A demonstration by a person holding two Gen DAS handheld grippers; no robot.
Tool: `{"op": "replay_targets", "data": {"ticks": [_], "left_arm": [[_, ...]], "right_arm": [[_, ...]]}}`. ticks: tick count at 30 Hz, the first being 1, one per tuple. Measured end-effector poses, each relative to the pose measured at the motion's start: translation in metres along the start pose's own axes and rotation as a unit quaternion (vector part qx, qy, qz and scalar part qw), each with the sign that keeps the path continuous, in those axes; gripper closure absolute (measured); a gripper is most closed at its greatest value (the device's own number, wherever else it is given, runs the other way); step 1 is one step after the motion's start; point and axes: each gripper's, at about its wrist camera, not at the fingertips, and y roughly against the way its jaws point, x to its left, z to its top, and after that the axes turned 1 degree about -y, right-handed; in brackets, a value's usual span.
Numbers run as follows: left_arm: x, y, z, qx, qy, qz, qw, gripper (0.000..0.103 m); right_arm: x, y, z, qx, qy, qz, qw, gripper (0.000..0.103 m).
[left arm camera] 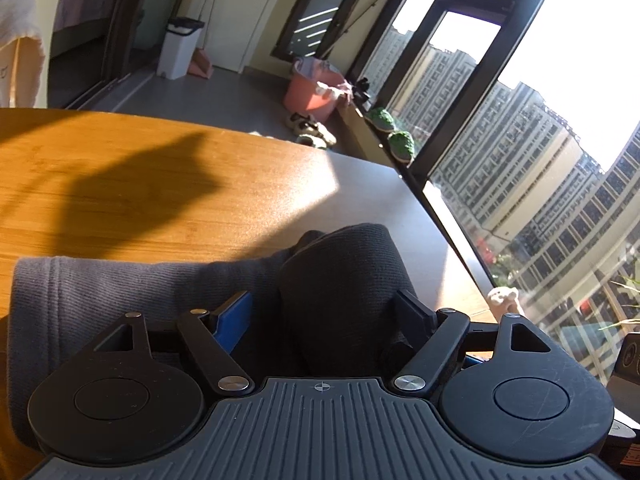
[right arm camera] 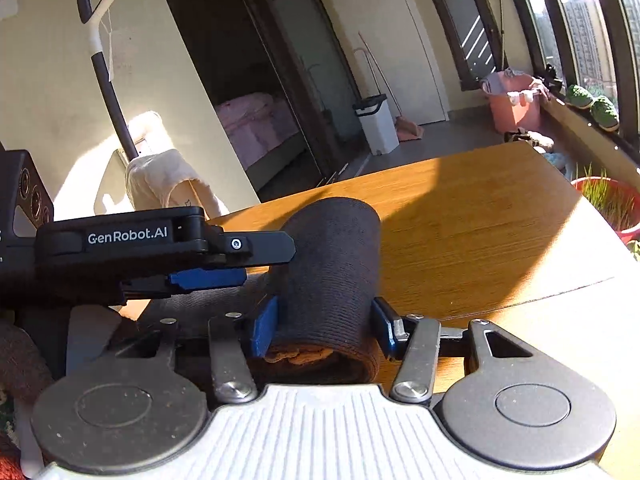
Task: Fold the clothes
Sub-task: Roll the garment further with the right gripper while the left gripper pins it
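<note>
Garment, a dark knit, is rolled or folded into a thick bundle on the near edge of the wooden table. Right gripper clamps its near end, pads pressed on both sides. Left gripper straddles the bundle; contact unclear. Folding looks largely done, only final tidying left. Farther off stands a pink bucket.

Ribbed dark knit cloth roll; smooth wood-grain table; matt black plastic tool

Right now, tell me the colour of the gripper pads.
Blue. The pads show best in the right wrist view, either side of the dark rolled garment.
</note>
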Motion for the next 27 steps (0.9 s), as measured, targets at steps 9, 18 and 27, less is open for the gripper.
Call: {"op": "replay_targets", "data": {"ticks": [9,18,27], "left_arm": [[0.0,0.033,0.012,-0.039,-0.032,0.043,0.9978,0.019],[0.041,0.038,0.007,-0.038,0.007,0.069,0.9968,0.013],[0.024,0.035,0.016,-0.037,0.0,0.063,0.9973,0.015]], "right_arm": [[0.106,-0.004,-0.028,-0.037,0.282,-0.071,0.956,0.045],[0.085,-0.012,-0.023,-0.04,0.175,-0.032,0.983,0.041],[0.091,0.004,-0.031,-0.052,0.299,-0.084,0.949,0.056]]}}
